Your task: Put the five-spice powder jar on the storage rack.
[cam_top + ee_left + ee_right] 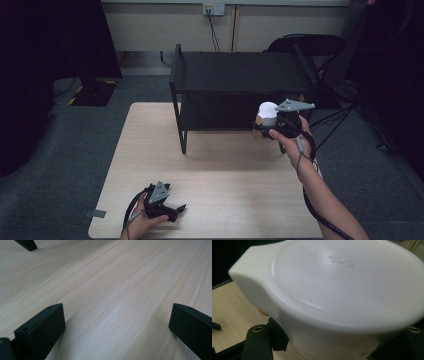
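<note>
White tub (pixel 268 114) in R gripper (pixel 272 125)

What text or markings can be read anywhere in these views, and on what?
Nothing can be read in full.
Two short lines of raised lettering on the lid of the white container held in the right hand-held gripper: too faint and blurred to read.
Wall socket behind the black shelf: too small to show any marking.
</note>
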Tool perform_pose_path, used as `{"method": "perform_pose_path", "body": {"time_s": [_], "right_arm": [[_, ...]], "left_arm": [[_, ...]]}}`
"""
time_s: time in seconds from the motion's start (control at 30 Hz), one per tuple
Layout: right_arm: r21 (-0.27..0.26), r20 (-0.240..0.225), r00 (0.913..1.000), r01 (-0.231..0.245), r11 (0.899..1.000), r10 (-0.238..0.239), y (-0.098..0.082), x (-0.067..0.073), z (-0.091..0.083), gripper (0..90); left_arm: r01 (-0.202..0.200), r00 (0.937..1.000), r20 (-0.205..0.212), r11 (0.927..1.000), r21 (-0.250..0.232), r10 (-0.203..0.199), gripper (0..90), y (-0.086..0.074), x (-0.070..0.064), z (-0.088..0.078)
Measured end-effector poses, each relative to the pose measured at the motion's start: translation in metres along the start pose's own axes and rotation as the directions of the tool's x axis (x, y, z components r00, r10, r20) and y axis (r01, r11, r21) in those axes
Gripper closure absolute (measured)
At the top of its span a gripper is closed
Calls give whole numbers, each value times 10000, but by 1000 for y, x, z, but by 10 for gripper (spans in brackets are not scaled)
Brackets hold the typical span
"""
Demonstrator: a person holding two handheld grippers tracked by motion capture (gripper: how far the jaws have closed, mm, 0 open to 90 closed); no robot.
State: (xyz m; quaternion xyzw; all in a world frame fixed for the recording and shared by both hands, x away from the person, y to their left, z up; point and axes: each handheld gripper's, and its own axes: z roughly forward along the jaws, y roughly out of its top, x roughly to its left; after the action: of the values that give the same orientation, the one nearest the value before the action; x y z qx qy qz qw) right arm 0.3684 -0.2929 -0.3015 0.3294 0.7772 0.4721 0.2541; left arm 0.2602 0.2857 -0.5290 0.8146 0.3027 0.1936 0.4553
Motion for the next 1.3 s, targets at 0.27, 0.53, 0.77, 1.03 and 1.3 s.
{"method": "perform_pose_path", "body": {"time_s": [0.27, 0.53, 0.77, 1.03, 1.3], "right_arm": [[12, 492, 9980, -406, 9992, 405, 11, -3, 22, 306], [87, 938, 9936, -643, 9979, 632, 15, -4, 44, 306], [-136, 1221, 9903, -652, 9978, 663, 15, -1, 52, 306], [-382, 1524, 9856, -677, 9970, 728, 12, 4, 57, 306], [-467, 1718, 9833, -534, 9975, 607, 10, 7, 58, 304]], "left_arm": [[1, 10000, 0, 10000, -3, -1, 0, 0, 0, 0], [16, 10000, 4, 10000, -10, -16, 0, 0, 0, 0], [18, 10000, 6, 10000, -10, -18, 0, 0, 0, 0], [14, 10000, 2, 10000, -12, -14, 0, 0, 0, 0], [15, 10000, 3, 10000, -12, -15, 0, 0, 0, 0]]}}
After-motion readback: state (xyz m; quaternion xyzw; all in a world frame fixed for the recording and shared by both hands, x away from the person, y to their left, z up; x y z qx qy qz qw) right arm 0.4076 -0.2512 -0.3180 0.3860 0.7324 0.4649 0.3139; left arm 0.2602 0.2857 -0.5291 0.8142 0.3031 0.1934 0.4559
